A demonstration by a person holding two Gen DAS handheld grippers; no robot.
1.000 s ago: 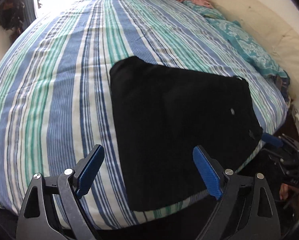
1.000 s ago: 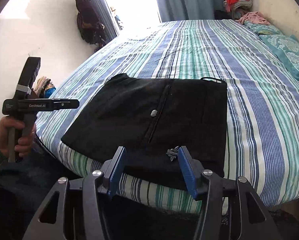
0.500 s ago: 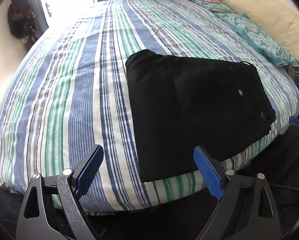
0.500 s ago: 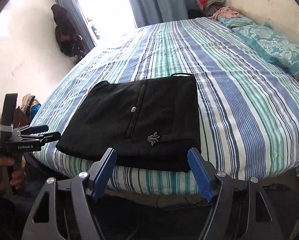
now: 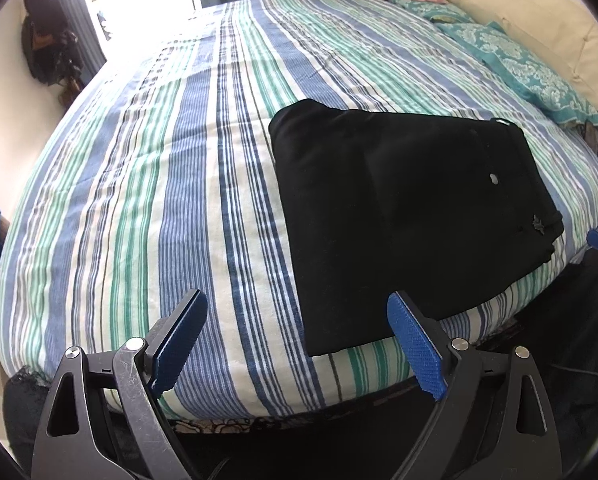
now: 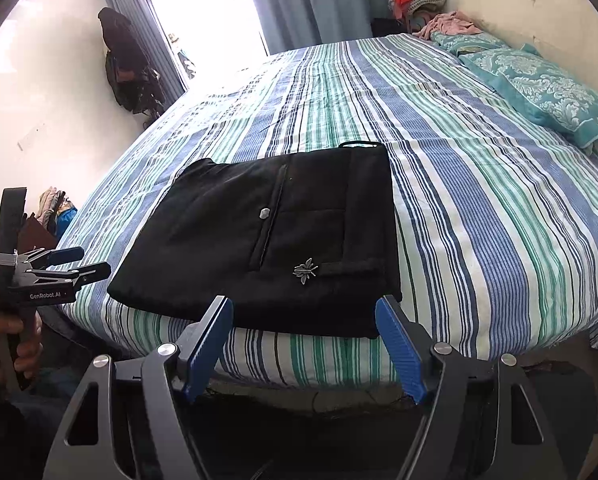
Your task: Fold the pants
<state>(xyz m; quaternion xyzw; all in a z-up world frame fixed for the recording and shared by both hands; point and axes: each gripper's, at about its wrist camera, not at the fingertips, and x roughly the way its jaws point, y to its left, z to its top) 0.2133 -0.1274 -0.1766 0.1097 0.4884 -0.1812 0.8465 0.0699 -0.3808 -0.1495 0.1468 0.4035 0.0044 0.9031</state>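
On the left, the left gripper [image 5: 297, 340] hangs wide open and empty over bare blue, green and white striped bedspread [image 5: 147, 208]. The black pants, folded into a flat rectangle [image 6: 267, 240], lie near the bed's front edge (long axis left to right). The right gripper [image 6: 303, 344], jaws just opened and empty, sits nearer, just off that edge.

Black pants [image 6: 267, 240] — folded, flat
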